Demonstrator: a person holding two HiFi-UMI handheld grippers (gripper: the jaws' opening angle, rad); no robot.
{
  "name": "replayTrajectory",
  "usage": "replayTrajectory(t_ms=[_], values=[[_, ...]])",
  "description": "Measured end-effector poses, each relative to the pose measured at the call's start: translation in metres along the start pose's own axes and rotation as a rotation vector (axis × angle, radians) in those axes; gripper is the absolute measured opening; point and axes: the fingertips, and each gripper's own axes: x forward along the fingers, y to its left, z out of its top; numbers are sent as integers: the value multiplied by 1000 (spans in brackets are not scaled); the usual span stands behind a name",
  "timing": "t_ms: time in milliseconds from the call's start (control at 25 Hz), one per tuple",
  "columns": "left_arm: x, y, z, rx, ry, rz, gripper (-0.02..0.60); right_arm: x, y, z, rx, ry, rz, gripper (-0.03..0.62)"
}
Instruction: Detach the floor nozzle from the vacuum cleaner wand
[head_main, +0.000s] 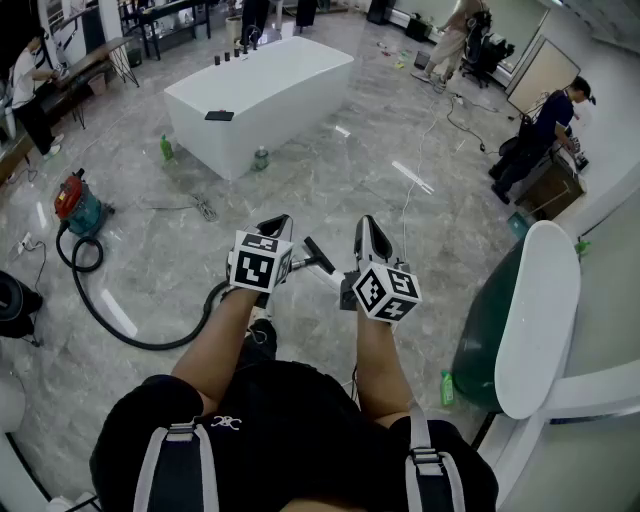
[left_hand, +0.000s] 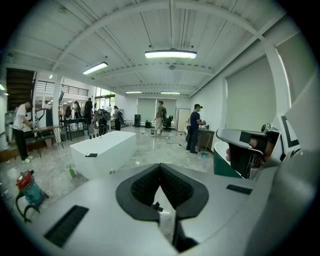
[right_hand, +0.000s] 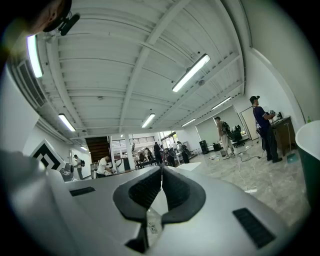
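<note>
Head view first: I have both grippers held out in front of the body above the grey floor. The left gripper and the right gripper sit side by side, and neither touches anything. Down between them lies a black T-shaped piece that I take for the floor nozzle, on a pale stub of wand. The black hose loops away left to the red-topped vacuum canister. Left gripper view: the jaws meet at the tips with nothing between the pads, aimed somewhat downward toward the white block. Right gripper view: these jaws are pressed together and empty too, looking level across the room. I judge the detaching has not begun and this is only the approach. Next I'd need to part both jaws, lower them, steady the wand with one and pull the nozzle off with the other.
</note>
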Motion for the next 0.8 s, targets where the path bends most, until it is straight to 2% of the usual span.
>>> replayTrajectory(t_ms=[160,400,560,800], values=[[27,26,11,-4,-8,4,11,33,-3,-2,24,-12,4,18],[82,57,20,7,20,-52,11,97,-17,-13,35,9,-9,18],[124,92,45,40,16,-51,11,155,-22,-12,22,20,4,18],[189,154,70,41,29,-74,11,248,-31,-16,8,34,-11,18]])
